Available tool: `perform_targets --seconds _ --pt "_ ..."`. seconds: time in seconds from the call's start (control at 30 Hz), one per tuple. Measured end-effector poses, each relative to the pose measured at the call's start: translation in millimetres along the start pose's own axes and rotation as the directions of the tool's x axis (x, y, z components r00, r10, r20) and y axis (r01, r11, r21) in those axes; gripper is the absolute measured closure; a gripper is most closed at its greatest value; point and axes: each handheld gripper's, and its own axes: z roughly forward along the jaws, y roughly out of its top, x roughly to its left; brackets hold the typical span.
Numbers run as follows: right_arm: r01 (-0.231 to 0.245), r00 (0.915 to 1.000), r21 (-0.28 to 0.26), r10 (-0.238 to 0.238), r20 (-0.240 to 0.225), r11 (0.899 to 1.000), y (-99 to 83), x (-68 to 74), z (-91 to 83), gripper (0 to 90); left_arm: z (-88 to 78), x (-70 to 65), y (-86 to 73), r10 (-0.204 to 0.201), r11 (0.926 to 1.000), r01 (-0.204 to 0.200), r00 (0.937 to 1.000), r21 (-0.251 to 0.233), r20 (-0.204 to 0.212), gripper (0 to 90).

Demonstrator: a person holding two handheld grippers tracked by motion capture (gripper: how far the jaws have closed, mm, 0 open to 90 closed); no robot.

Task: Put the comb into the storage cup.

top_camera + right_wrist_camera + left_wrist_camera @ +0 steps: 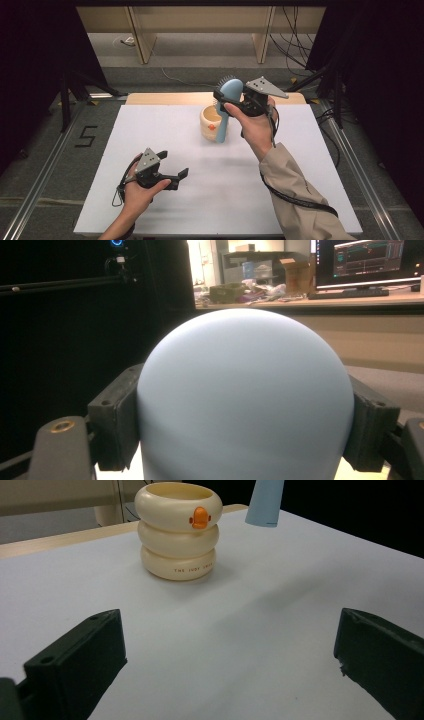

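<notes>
My right gripper (231, 97), upper centre, clamps the brush (227, 102) by its head; light, rigid, smooth plastic may slip.

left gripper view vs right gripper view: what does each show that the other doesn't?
Left gripper view: the cream ring-stacked cup with its orange duck bill on the white table, and its own gripper with jaws wide apart and bare. Right gripper view: the right gripper clamped on the brush's rounded head, plus a monitor and cluttered desk. Shared: the blue hairbrush, seen from the left only as a handle tip.
</notes>
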Motion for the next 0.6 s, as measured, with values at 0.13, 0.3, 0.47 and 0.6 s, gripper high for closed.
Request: perform_targets --seconds 0.13,0.3,0.47,0.6 --pt "-0.003 1.0000 -0.005 0.003 0.004 1.000 1.9 -1.3 0.3 20.8 0.3 0.2 -0.2 -0.001 1.0000 0.001 1.0000 0.000 -0.003 0.0" --pt "-0.005 1.0000 -0.009 0.005 0.008 1.000 4.1 -3.5 1.0 20.8 0.2 0.3 0.0 -0.003 1.0000 0.003 1.0000 -0.002 -0.004 0.0" --pt "-0.006 0.9999 -0.018 0.007 0.014 1.000 5.6 -5.3 1.2 20.8 0.4 0.3 -0.3 -0.002 1.0000 0.002 1.0000 -0.002 -0.005 0.0" --pt "-0.010 0.9997 -0.024 0.011 0.020 1.000 7.0 -6.4 1.8 20.8 0.4 0.2 -0.1 -0.003 1.0000 0.003 1.0000 -0.003 -0.005 0.0"
